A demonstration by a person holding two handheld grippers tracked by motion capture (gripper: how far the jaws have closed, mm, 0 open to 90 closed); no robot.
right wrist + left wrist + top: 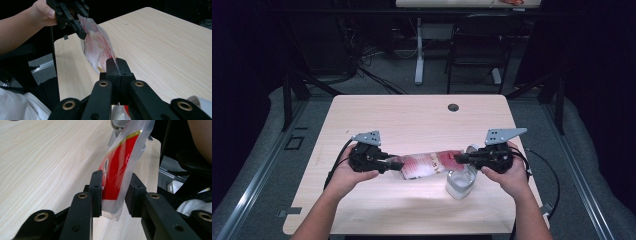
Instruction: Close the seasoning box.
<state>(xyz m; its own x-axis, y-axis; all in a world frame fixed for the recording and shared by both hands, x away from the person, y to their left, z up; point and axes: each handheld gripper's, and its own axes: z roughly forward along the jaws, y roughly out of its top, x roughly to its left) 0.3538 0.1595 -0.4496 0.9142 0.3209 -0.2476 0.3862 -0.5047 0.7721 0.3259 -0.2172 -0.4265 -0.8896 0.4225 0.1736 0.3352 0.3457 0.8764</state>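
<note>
The right gripper (117, 65) pinched one end of a red-and-clear plastic pouch (428, 164) at centre frame; the left gripper (113, 192) stood spread around the other end. The pouch hung above the clear plastic cup (460, 184), still unopened, pouring seemingly ahead.

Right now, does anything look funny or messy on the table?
Nothing is spilled. The red and clear bag hangs stretched in the air between the left gripper and right gripper, above a clear cup.
</note>
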